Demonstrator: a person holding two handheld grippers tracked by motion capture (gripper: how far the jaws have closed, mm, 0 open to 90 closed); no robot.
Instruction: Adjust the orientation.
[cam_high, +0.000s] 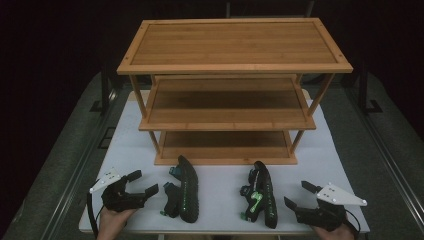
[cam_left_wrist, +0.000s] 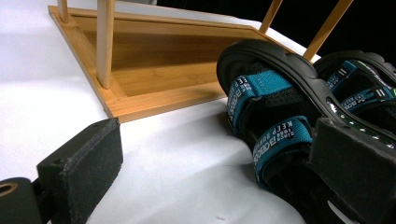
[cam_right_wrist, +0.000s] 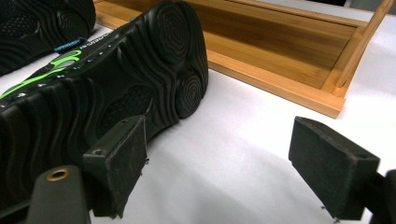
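Our left gripper and right gripper are spread, empty; the sandals near the table's front edge could tip over if we bump them.

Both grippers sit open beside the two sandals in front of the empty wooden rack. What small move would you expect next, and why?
Probably the left gripper slides right to bring its fingers around the blue-strapped sandal. It lies on its side on the table just beside that open gripper, ungrasped. The rack shelves are bare, so it looks meant for them. The right gripper is also open.
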